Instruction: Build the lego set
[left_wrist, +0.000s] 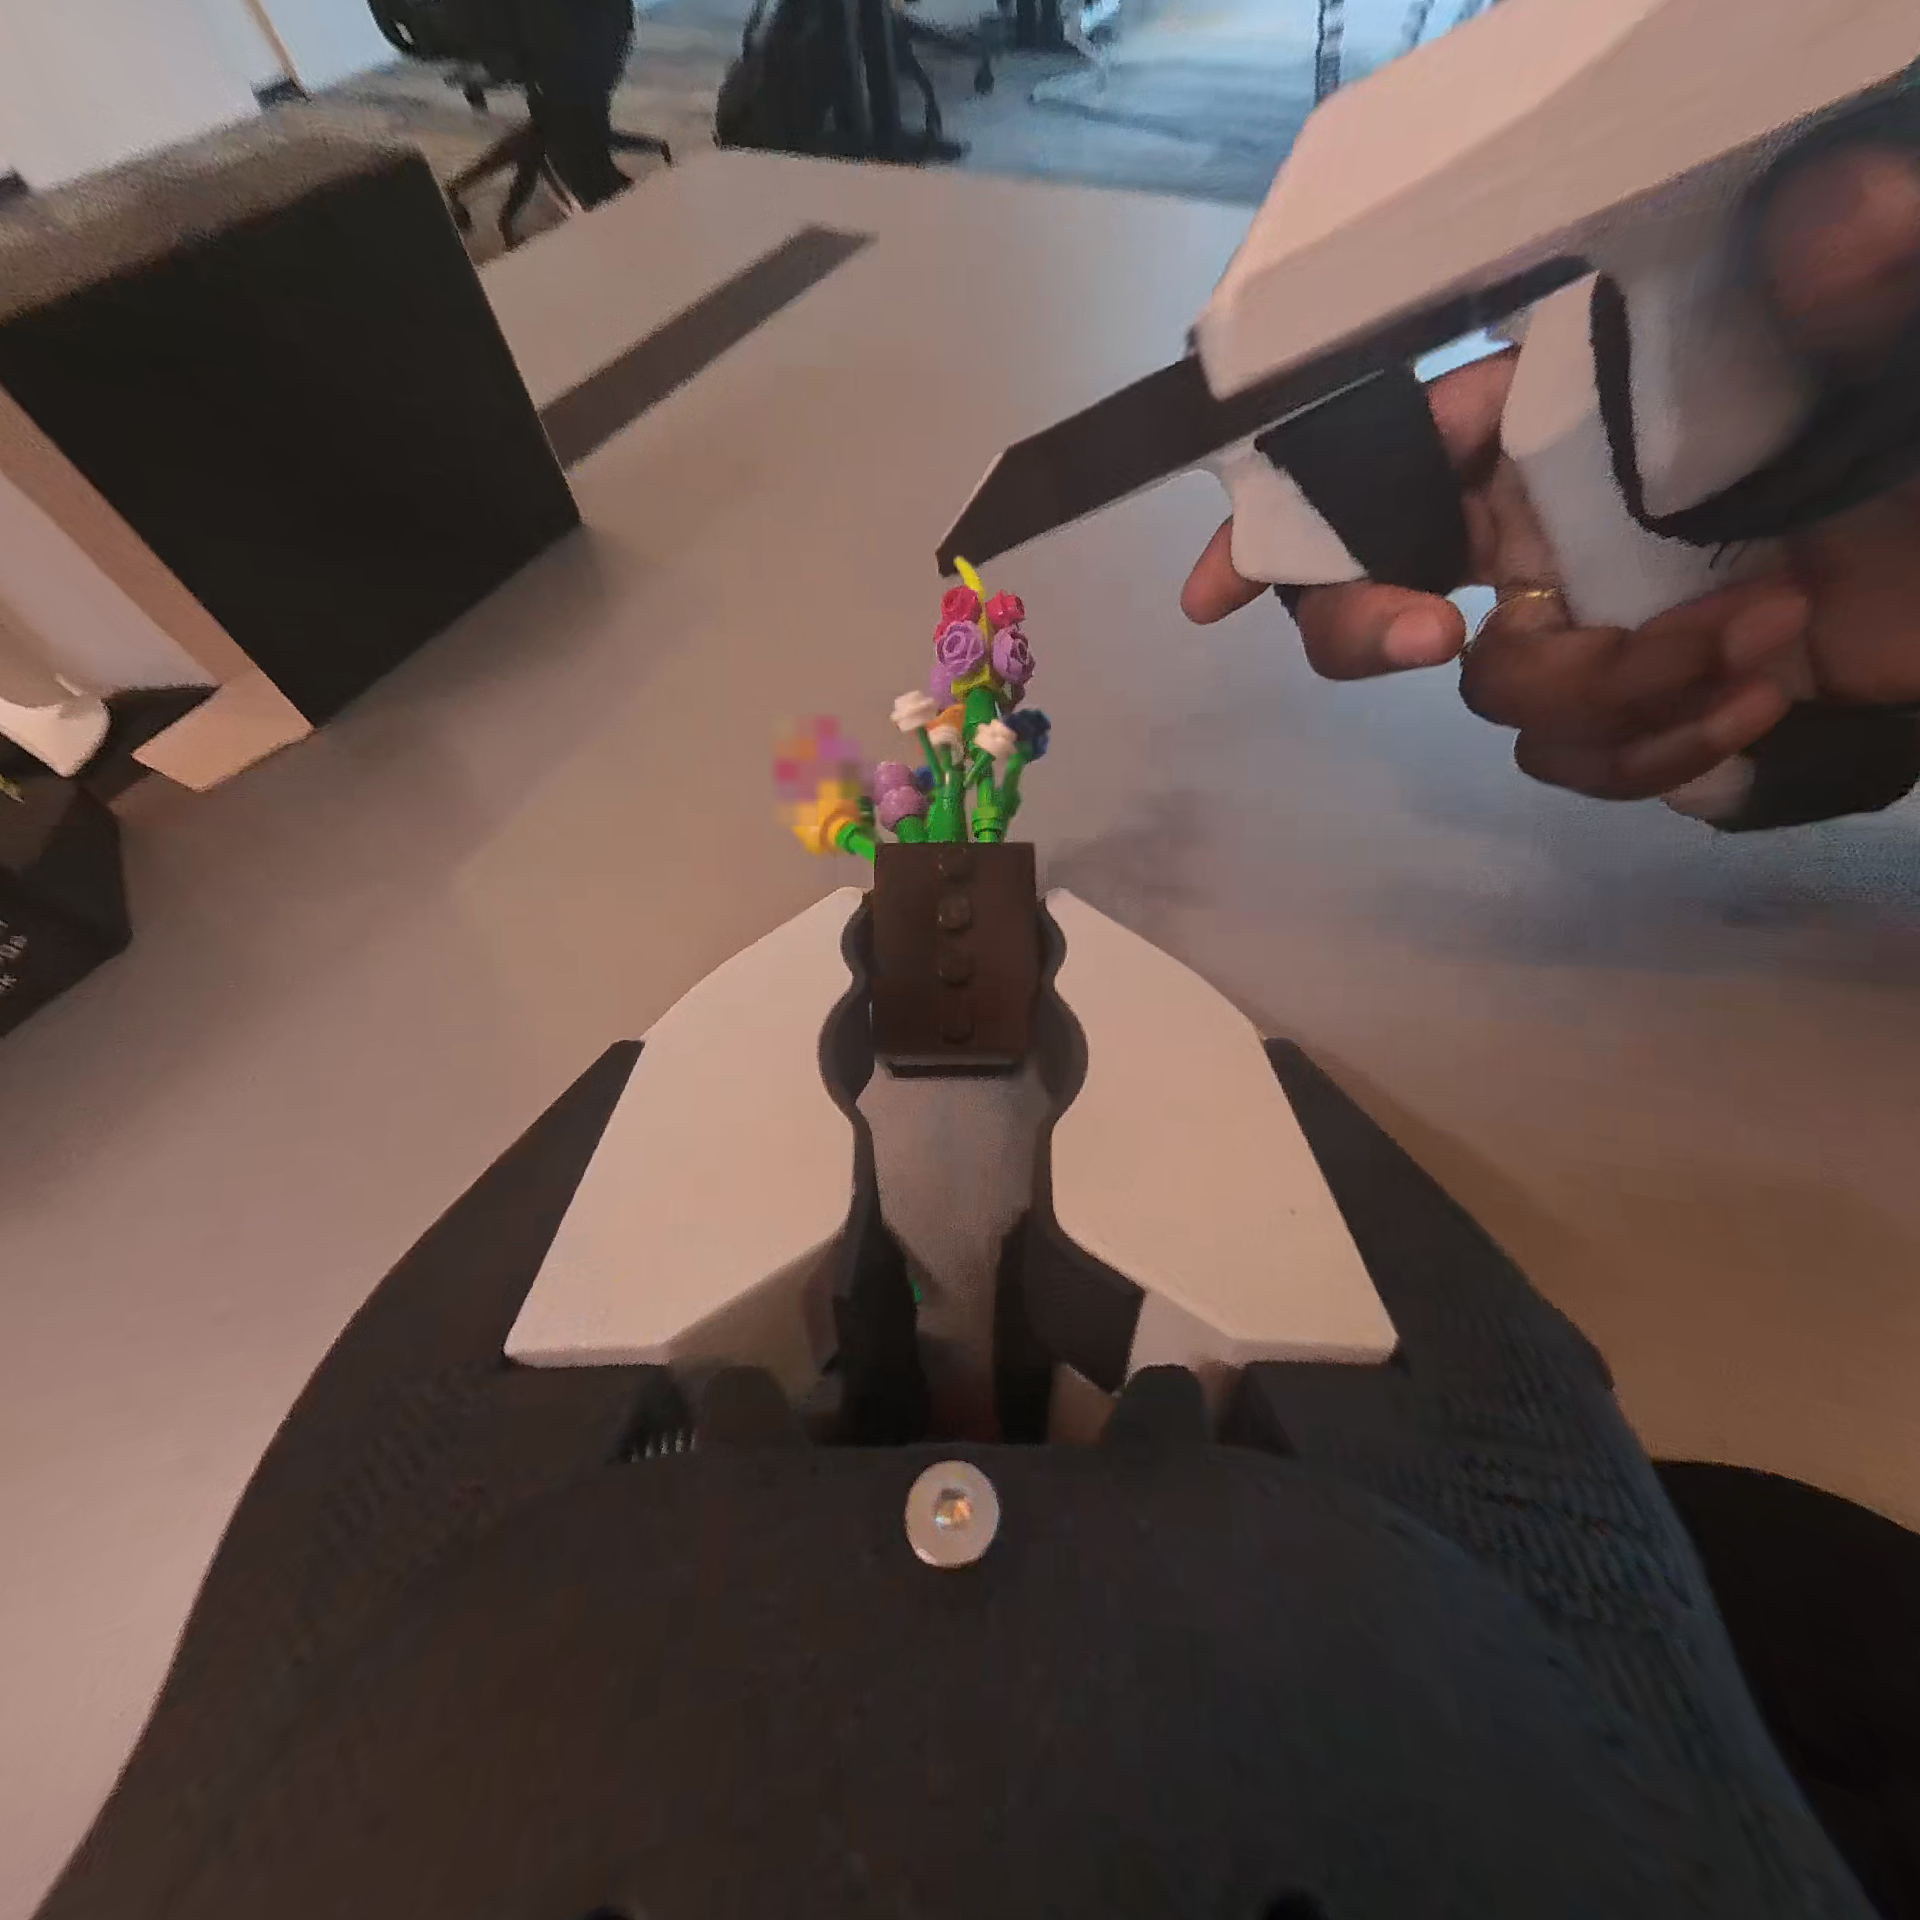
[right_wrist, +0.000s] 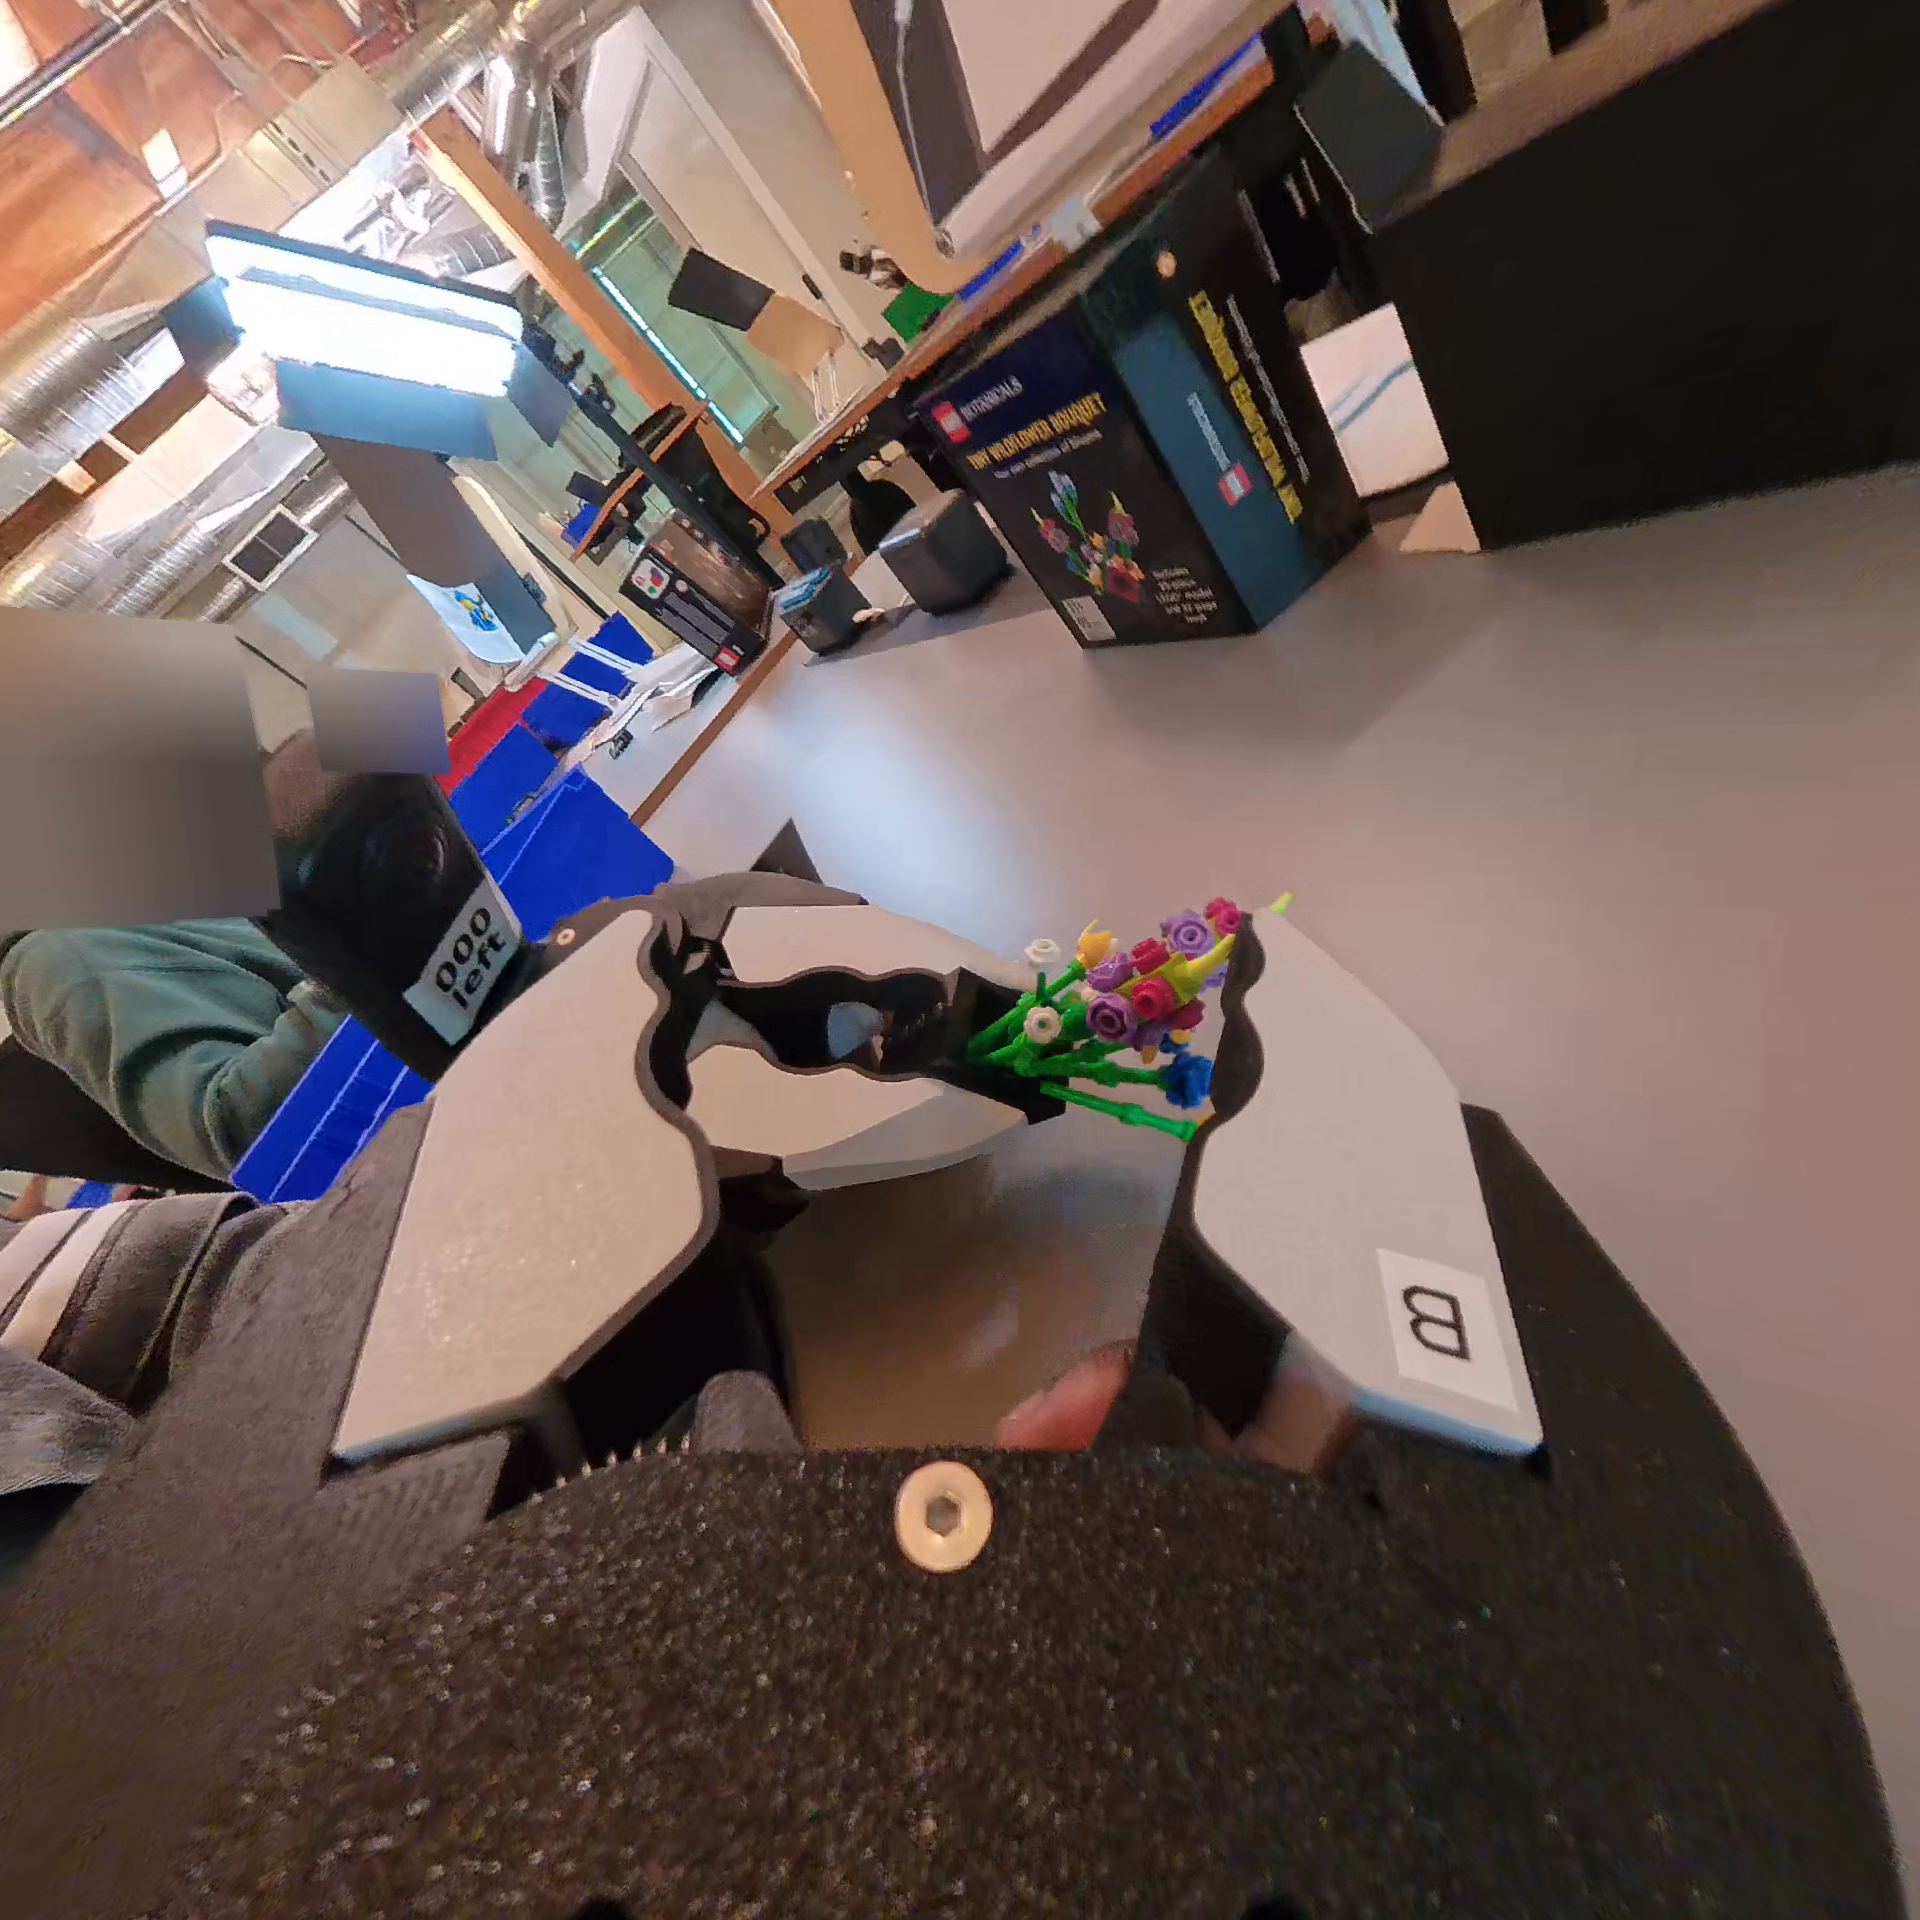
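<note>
A small lego flower bouquet (left_wrist: 966, 717), with green stems and purple, red, white, blue and yellow blooms, stands in a dark brick base (left_wrist: 954, 951). My left gripper (left_wrist: 954, 914) is shut on that base and holds it above the grey table (left_wrist: 1455, 1091). My right gripper (left_wrist: 966, 540), held by a hand, comes in from the upper right, its tip just above the top blooms. In the right wrist view the right gripper (right_wrist: 945, 945) is open. The bouquet (right_wrist: 1132, 1008) lies between its fingers against the right finger (right_wrist: 1309, 1039), with the left gripper (right_wrist: 831, 945) holding it.
A dark lego set box (right_wrist: 1122, 488) stands on the table at the back. A big black block (left_wrist: 260, 416) sits at the far left. Blue bins (right_wrist: 561, 842) line the table's left edge, beside a person's green sleeve (right_wrist: 156, 1018). Office chairs (left_wrist: 561, 94) stand beyond. The left gripper's tips are roughly 6 centimetres from the right gripper's. Both grippers' tips are roughly 20 centimetres from the big black block (left_wrist: 260, 416). It is also in sight in the right wrist view (right_wrist: 1584, 276).
</note>
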